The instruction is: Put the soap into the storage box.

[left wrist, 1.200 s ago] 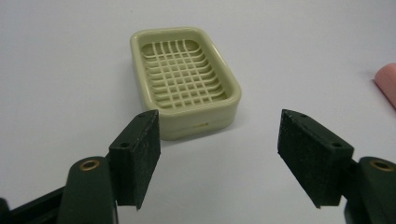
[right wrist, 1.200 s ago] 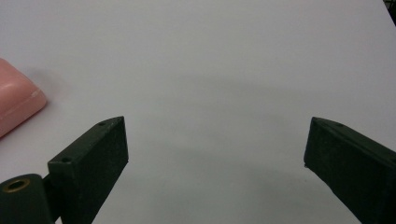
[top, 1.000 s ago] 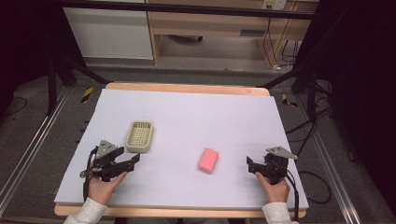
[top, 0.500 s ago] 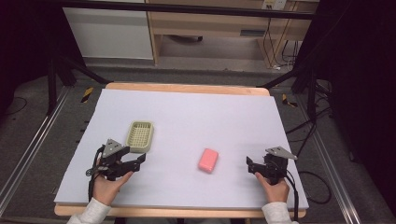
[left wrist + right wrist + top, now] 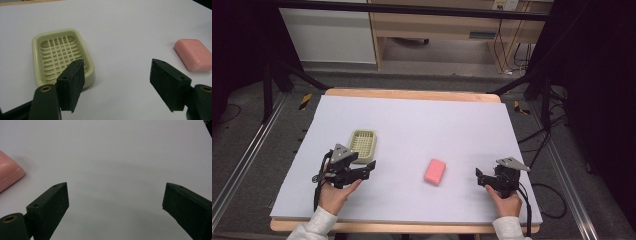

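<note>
White table (image 5: 412, 120) lies under us, with the green dish (image 5: 362, 145) left of the middle and the pink soap (image 5: 435, 171) well apart to its right. Our left gripper (image 5: 371, 165) gapes empty just beside the dish; our right gripper (image 5: 478, 176) gapes empty near the soap.

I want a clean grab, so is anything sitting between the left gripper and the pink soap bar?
Nothing visible. Bare table lies between the open left gripper and the soap bar; the soap dish sits off to the side.
</note>
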